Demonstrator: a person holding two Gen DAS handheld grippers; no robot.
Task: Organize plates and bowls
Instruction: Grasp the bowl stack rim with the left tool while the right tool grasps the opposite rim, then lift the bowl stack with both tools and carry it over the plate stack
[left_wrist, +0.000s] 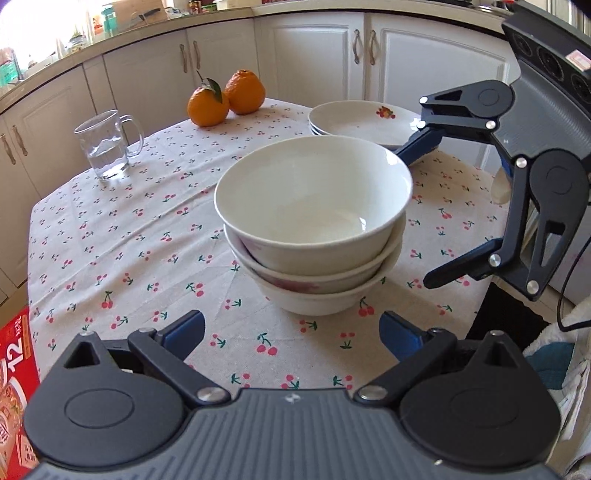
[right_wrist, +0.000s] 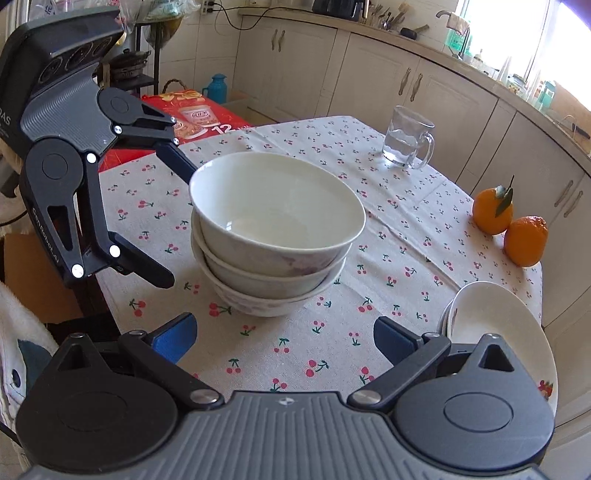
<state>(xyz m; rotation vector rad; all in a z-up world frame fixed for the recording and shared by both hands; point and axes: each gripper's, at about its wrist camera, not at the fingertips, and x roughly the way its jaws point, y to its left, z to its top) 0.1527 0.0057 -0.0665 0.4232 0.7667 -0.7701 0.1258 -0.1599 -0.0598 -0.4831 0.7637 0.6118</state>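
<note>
1. Step in hand. Judged from the layout, stacking is done or nearly done: three bowls sit nested as one bowl stack (left_wrist: 314, 229) near the middle of the table (left_wrist: 122, 236), and the plates form a plate stack (left_wrist: 364, 122) at the table's far right edge as seen from the left wrist cam. No loose bowl or plate shows in either view. The work looks to be at a check or release stage, w/ neither stack held.

2. Gripper state.
- Left gripper (left_wrist: 293, 332): spread wide, nothing between the blue pads; it sits just short of the bowl stack, on the near side.
- Right gripper (right_wrist: 284, 338): spread to its widest, empty; bowl stack ahead of it, plate stack just beside its right finger, partly hidden behind the linkage.

3. Pose. Both grippers point steeply down at the table from opposite sides, so each appears in the other's cam. In the left cam one finger of the right gripper reaches toward the plate stack rim; contact cannot be confirmed. In the right cam a left finger passes behind the bowl stack rim; touching or apart cannot be told.

4. Next move, req'd conditions. If the stacks need shifting, grip low on the bottom bowl wall, not the top rim: the top bowl sits slightly tilted and could slide. Keep clear of the glass mug (left_wrist: 107, 147) and the two oranges (left_wrist: 225, 98), both well apart from the stacks. Otherwise lift both grippers straight up and away.
</note>
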